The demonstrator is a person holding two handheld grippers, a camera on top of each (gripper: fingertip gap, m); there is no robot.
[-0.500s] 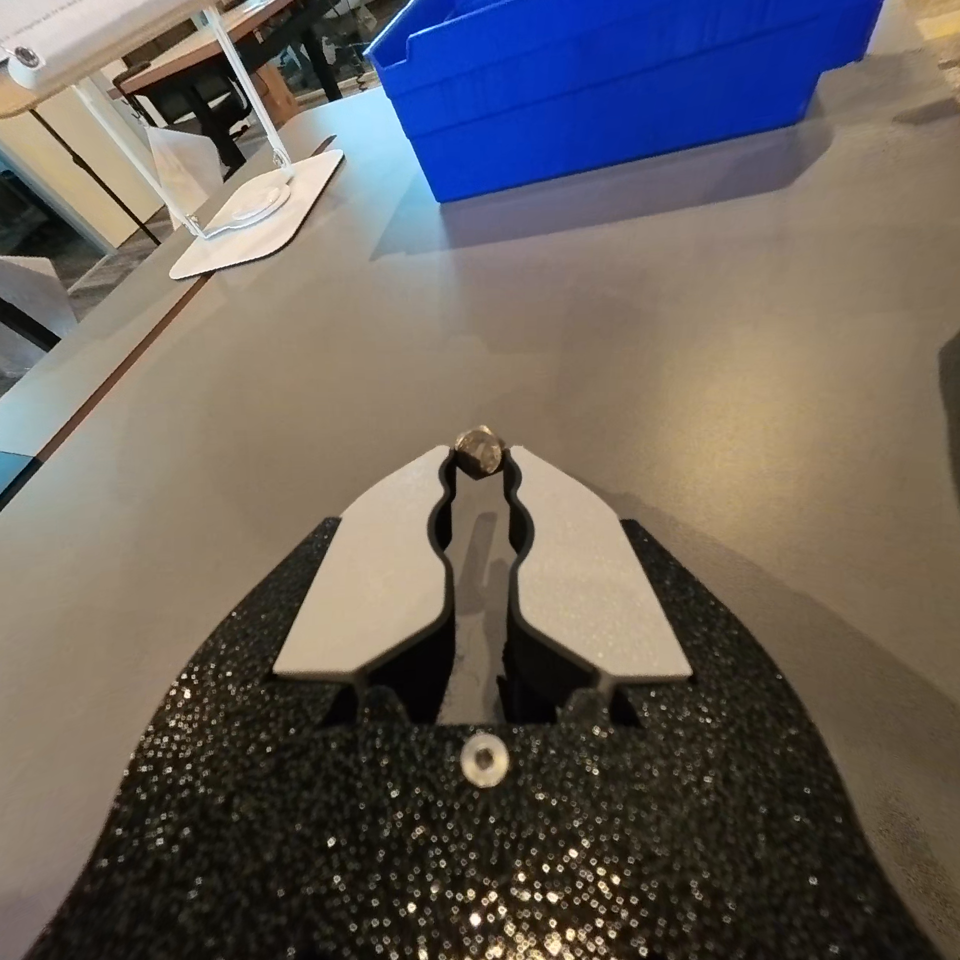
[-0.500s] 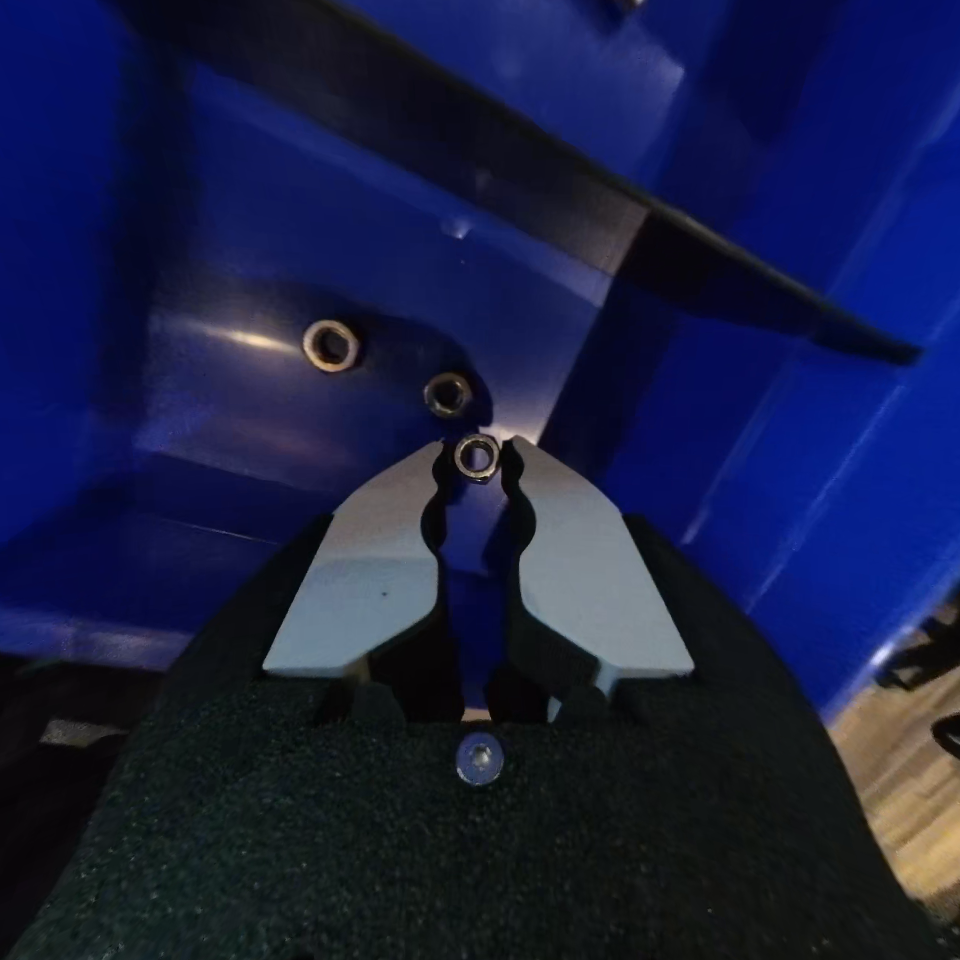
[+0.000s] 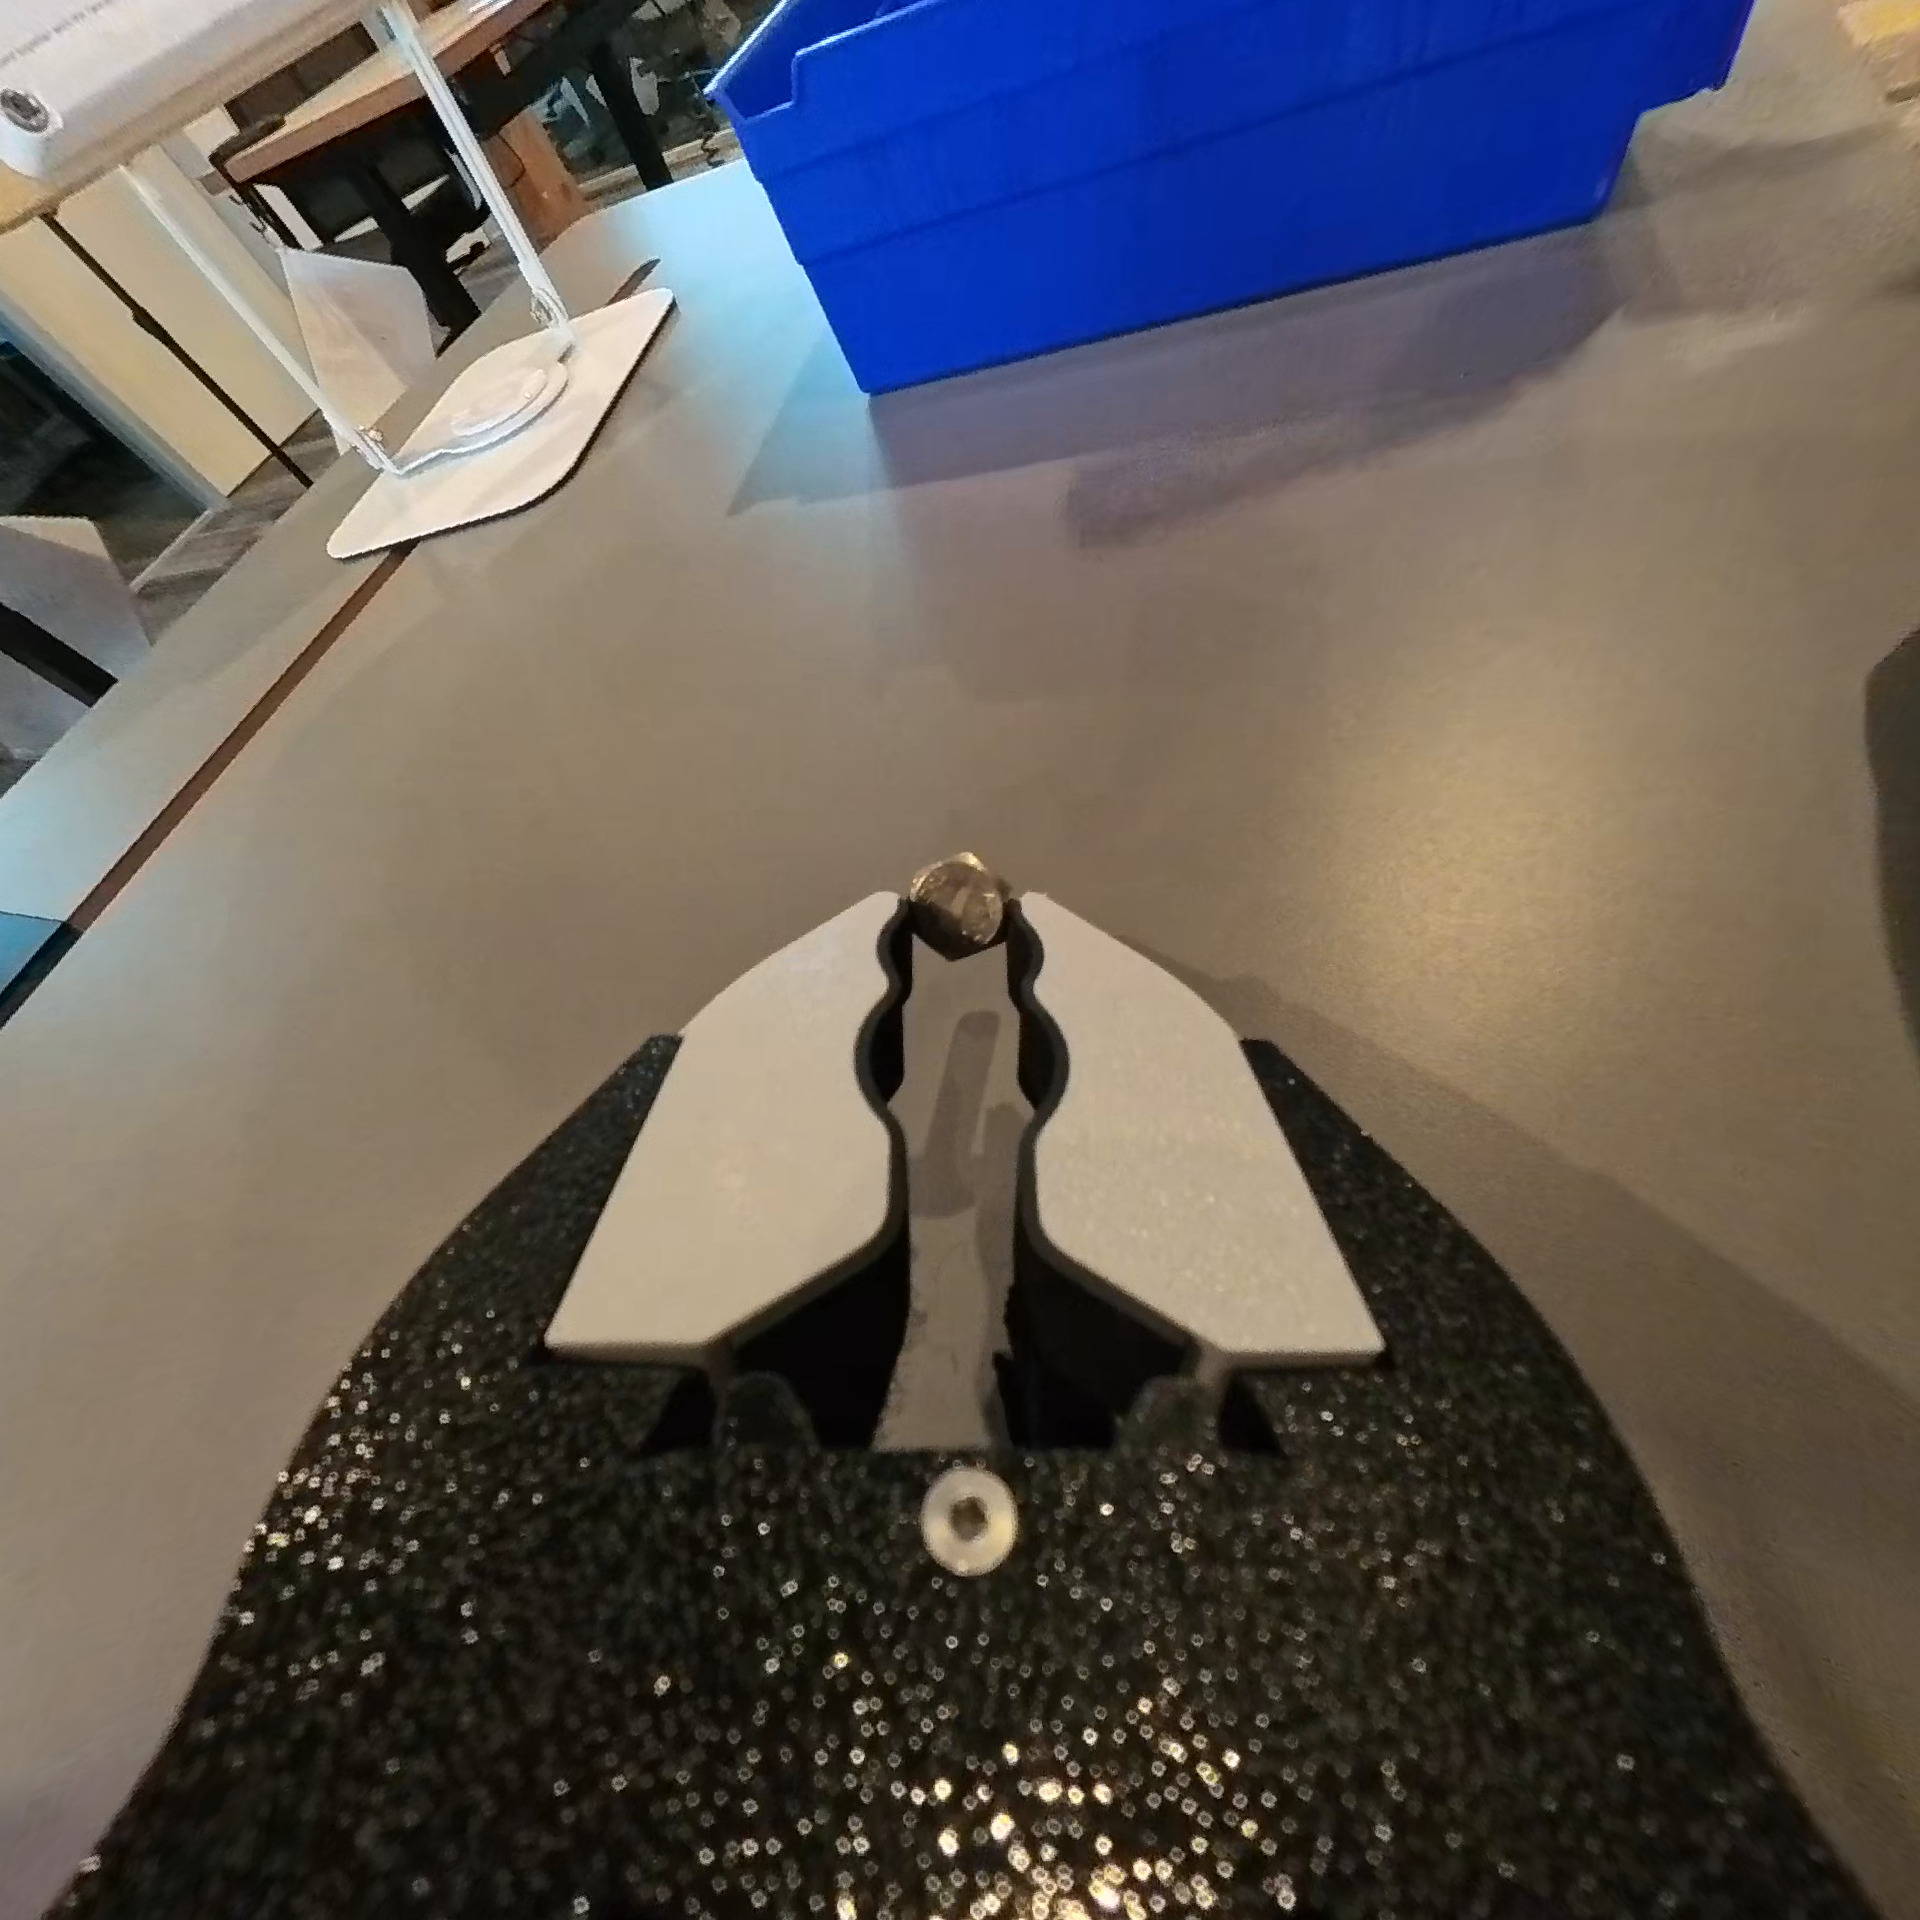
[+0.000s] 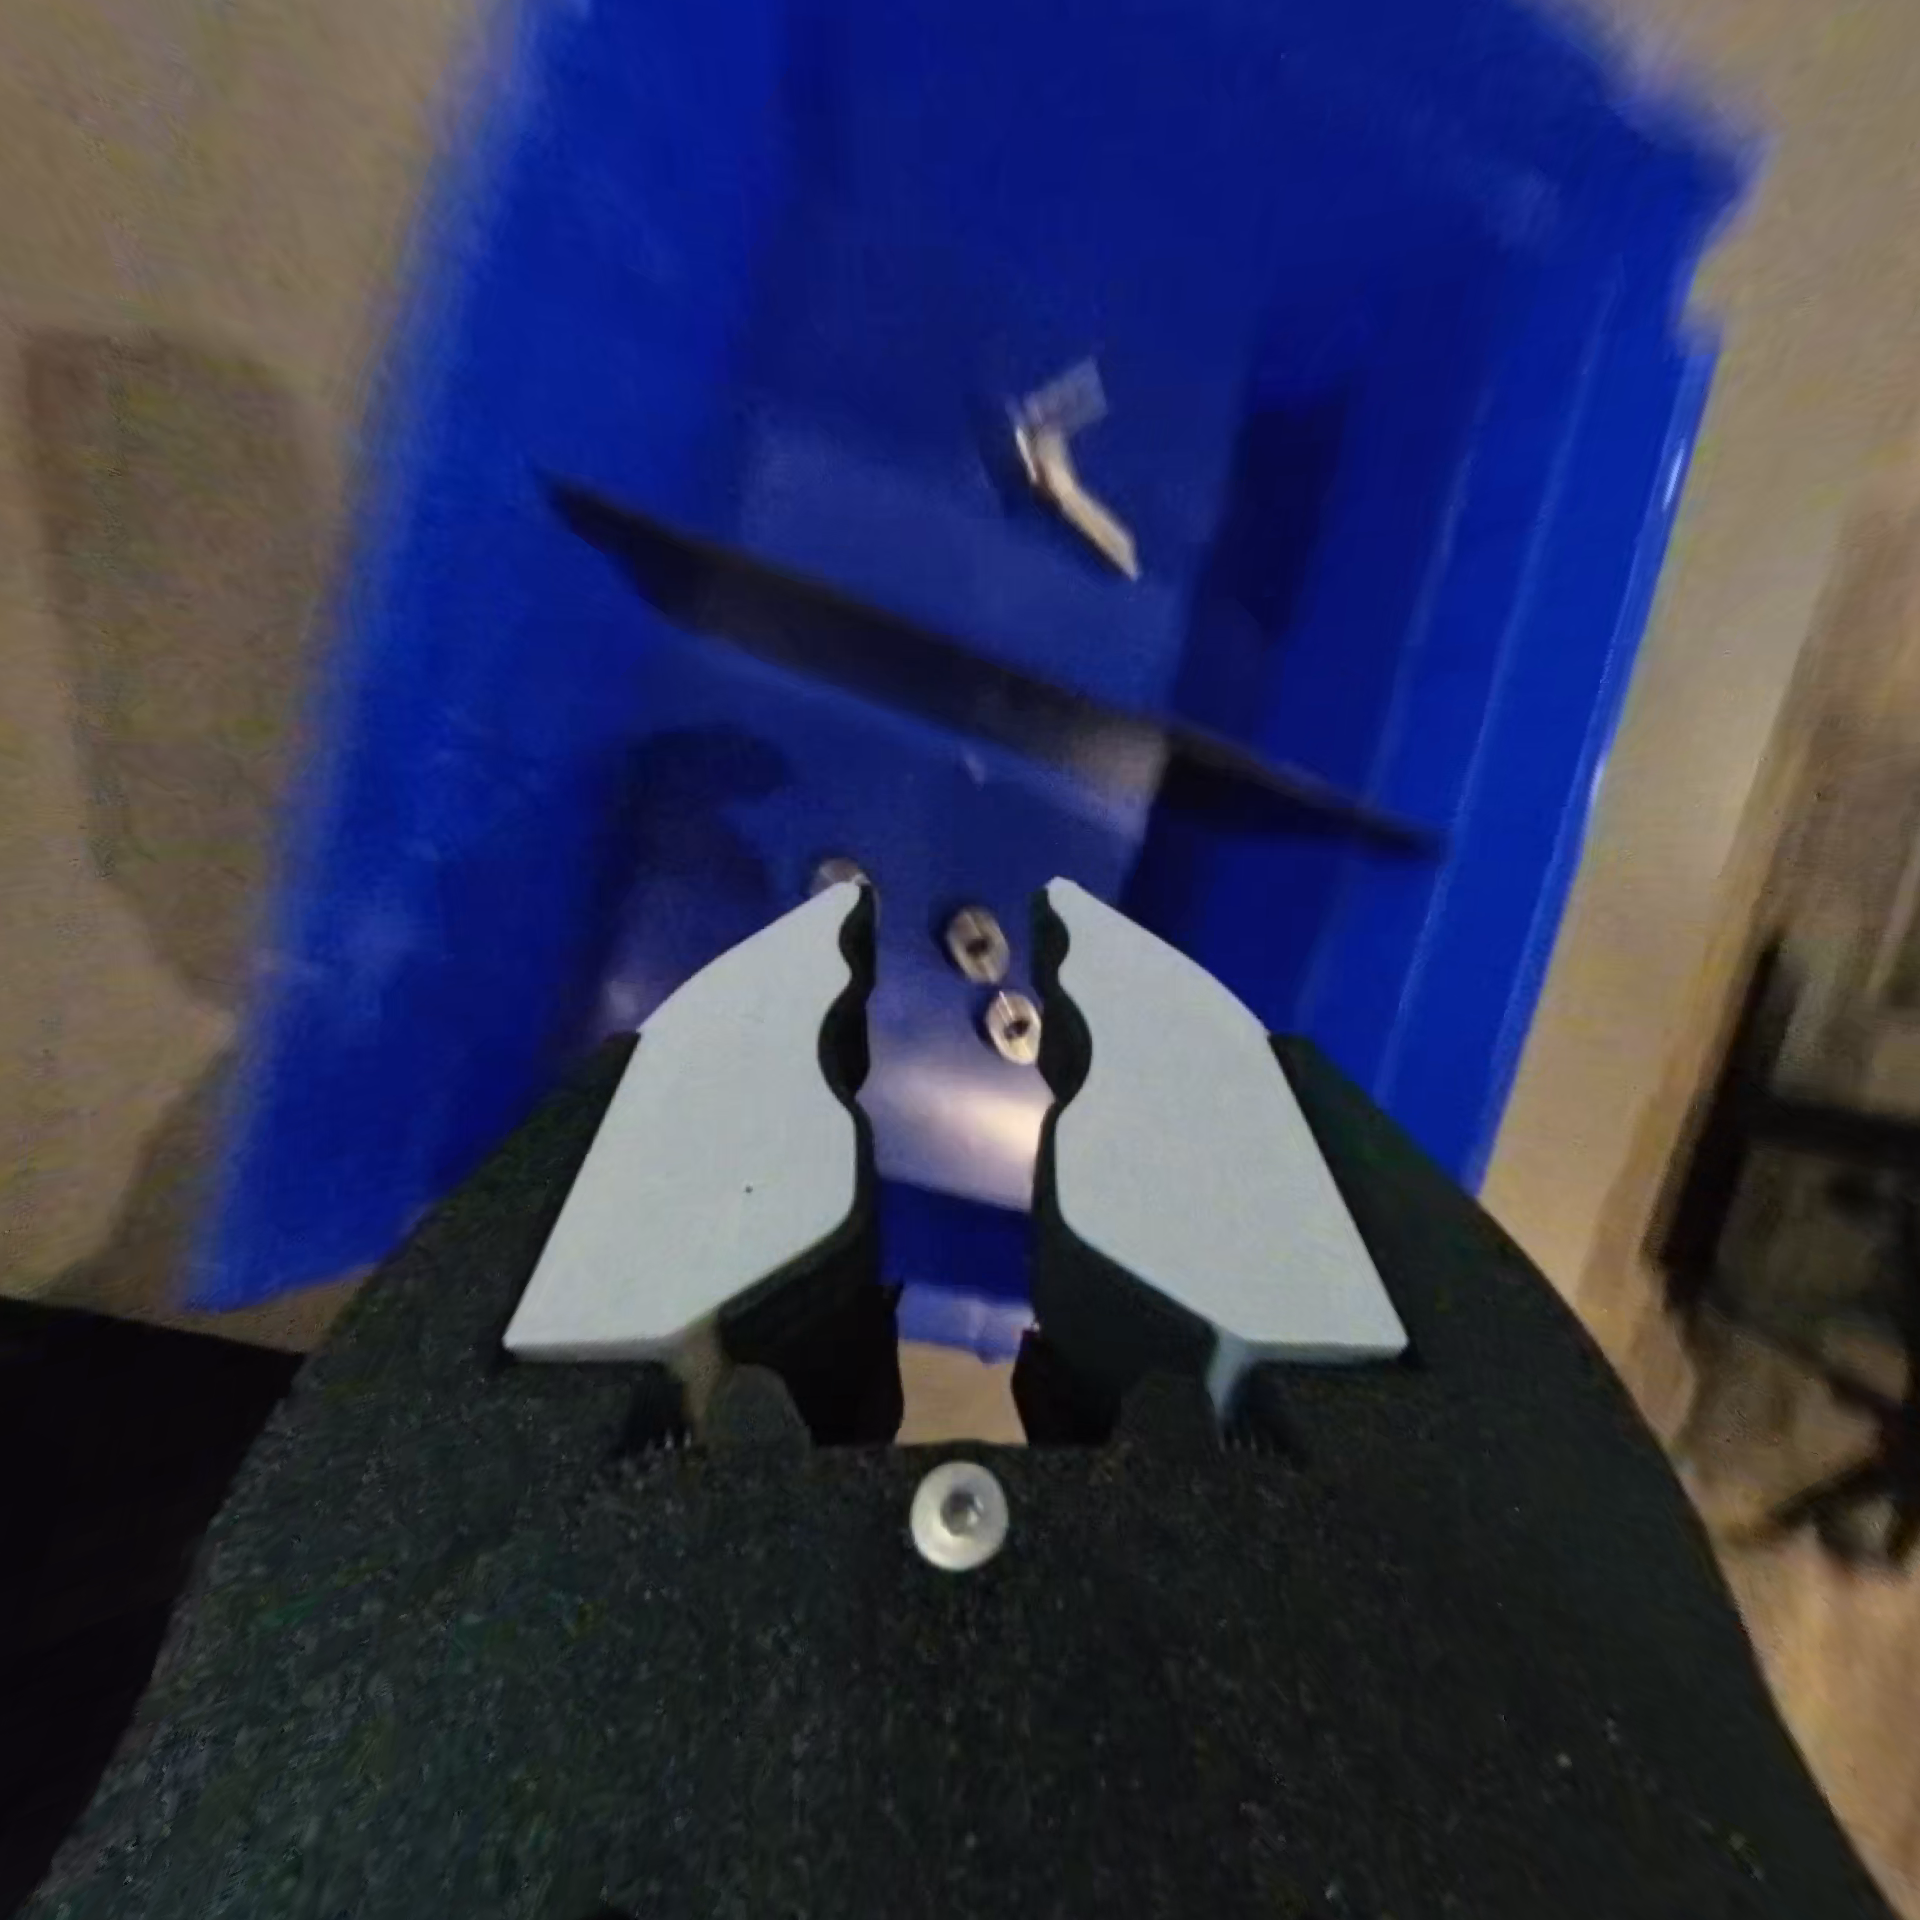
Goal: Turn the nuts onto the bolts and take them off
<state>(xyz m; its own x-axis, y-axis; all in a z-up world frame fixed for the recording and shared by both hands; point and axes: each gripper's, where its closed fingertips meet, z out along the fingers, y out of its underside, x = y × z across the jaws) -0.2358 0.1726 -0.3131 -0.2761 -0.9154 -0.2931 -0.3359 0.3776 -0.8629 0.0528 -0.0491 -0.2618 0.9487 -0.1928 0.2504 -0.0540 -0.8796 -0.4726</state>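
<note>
The left gripper (image 3: pixel 958 914) pinches a bolt (image 3: pixel 958 921) by its hex head right at the fingertips, held above the grey table (image 3: pixel 1351 831); the blue bin (image 3: pixel 1195 156) stands well ahead of it. The right gripper (image 4: pixel 954 902) is spread apart and holds nothing — it hangs over the blue bin (image 4: pixel 520 727), blurred. Between its fingers (image 4: pixel 727 1091), two nuts (image 4: pixel 979 941) lie on the bin floor; a third (image 4: pixel 837 875) peeks out at the left fingertip. Beyond the black divider (image 4: pixel 935 665) lie loose bolts (image 4: pixel 1070 468).
</note>
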